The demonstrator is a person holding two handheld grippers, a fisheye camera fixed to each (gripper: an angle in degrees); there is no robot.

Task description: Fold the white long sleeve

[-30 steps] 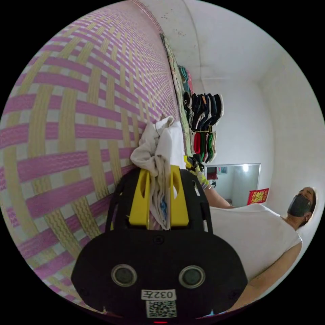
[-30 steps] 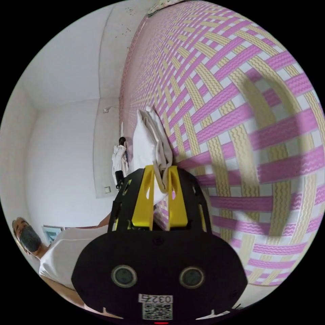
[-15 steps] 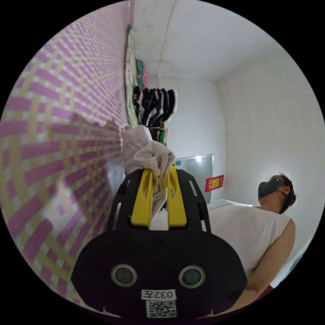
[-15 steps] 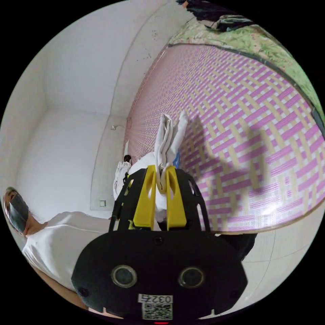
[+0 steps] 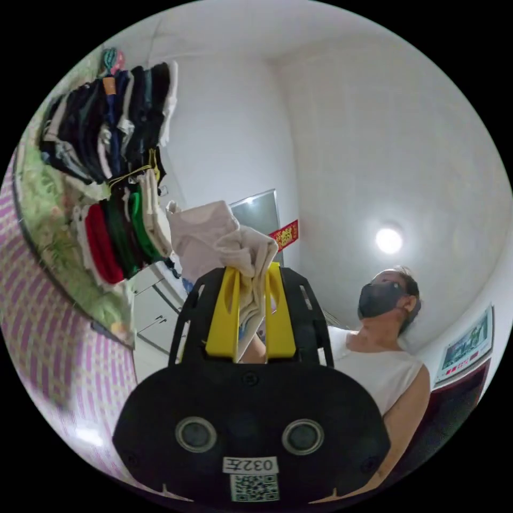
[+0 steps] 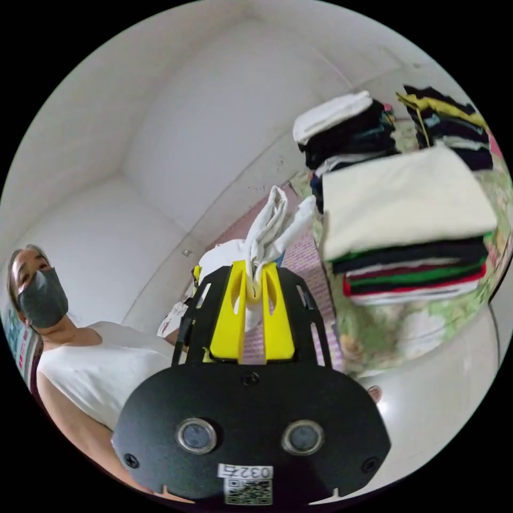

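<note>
At far left of the left gripper view, a pink-and-yellow woven mat (image 5: 37, 342) borders a green floral cloth (image 5: 51, 235), on which stand two stacks of folded clothes (image 5: 115, 160), one mostly dark, one red, green and cream. Centre: the left gripper (image 5: 251, 272), its two yellow jaws nearly closed, both pressing on a bunched fold of the white long-sleeve garment (image 5: 224, 240), which rises crumpled just past the jaw tips. Behind it, a mirror panel (image 5: 259, 214) and a small red wall hanging (image 5: 284, 234). Right: a person in a white sleeveless top (image 5: 379, 368) beneath a round ceiling light (image 5: 388, 240), with a framed picture (image 5: 464, 347) at the edge.

From the left of the right gripper view, the same person stands against plain white walls. Centre: the right gripper (image 6: 255, 275), yellow jaws likewise close together and clamped on another gathered portion of the garment (image 6: 270, 230), which stands up in two peaks. Right: the clothes stacks appear side-on, a cream folded piece (image 6: 406, 197) on top, resting on the floral cloth above a pale tiled floor (image 6: 443, 390).
</note>
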